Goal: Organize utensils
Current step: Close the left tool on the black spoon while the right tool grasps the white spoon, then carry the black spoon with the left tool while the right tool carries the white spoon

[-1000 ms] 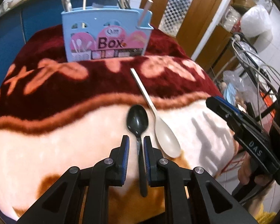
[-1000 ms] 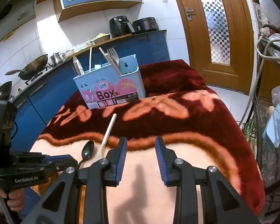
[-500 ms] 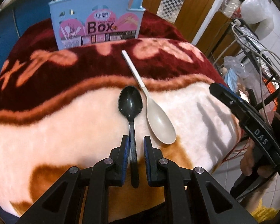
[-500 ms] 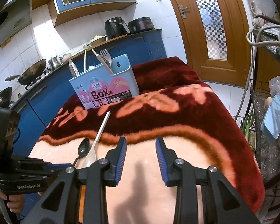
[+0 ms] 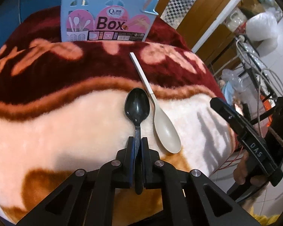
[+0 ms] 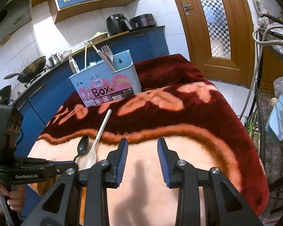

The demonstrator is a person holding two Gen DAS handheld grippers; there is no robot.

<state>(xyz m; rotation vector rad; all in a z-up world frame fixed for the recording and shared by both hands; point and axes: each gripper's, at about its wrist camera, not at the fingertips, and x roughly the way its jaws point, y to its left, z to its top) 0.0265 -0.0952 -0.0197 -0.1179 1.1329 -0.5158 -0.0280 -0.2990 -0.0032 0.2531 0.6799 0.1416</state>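
The black spoon (image 5: pixel 137 111) is pinched by its handle in the left gripper (image 5: pixel 138 146), whose jaws have just been closing, on the blanket-covered tabletop (image 5: pixel 47 128) beside the beige spoon (image 5: pixel 166 130). The pick-up step is judged underway; next, a lift and carry to the blue utensil box (image 5: pixel 105 17) at the far edge is called for (the right gripper (image 6: pixel 142 150) is held spread, empty).

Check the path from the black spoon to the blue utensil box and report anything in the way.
Nothing visible blocks it. The left gripper has just closed on the black spoon; the beige spoon lies beside it to the right, and bare blanket reaches the utensil box.
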